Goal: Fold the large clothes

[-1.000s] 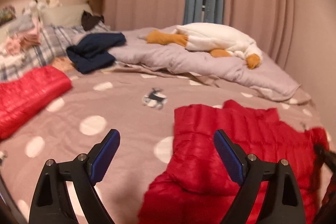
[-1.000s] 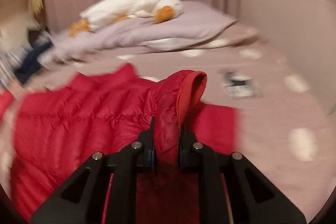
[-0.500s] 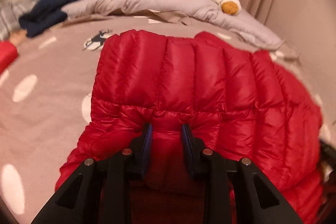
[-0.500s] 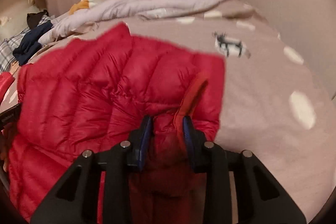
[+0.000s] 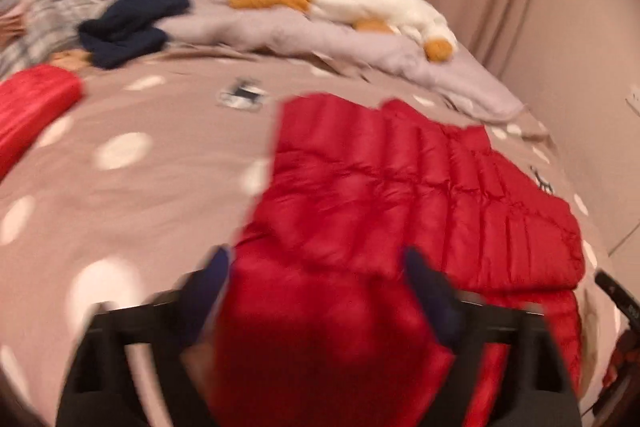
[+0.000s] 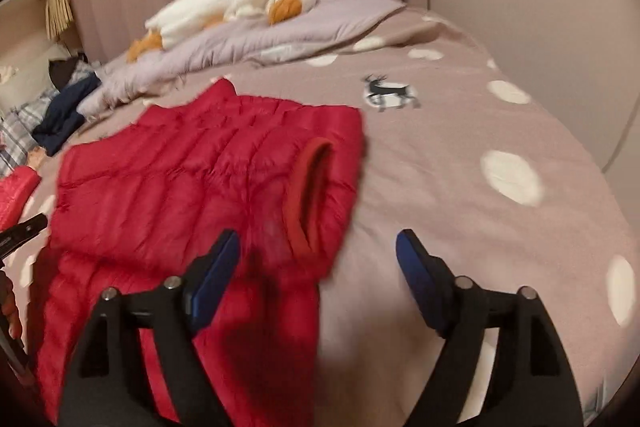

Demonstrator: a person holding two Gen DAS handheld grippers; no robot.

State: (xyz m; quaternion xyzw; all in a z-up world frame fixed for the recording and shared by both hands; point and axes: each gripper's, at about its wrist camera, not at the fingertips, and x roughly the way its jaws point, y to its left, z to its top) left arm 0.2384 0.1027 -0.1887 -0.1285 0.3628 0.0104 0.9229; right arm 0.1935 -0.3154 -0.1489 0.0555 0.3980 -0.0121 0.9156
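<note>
Both sleeves now lie released on the red puffer jacket (image 6: 168,187); left hand-held gripper (image 5: 316,267) and right hand-held gripper (image 6: 318,251) are opening

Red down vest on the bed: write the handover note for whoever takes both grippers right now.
Left gripper: jaws opening, nothing gripped; the red down vest lies under and between them.
Right gripper: jaws opening, empty, over the vest's near edge by the armhole.
Vest: lying on the spotted bedspread, one fold already laid over. A second red garment sits at the left of the bed.
Left to do: probably one more fold and a smoothing pass, then set it aside.
</note>
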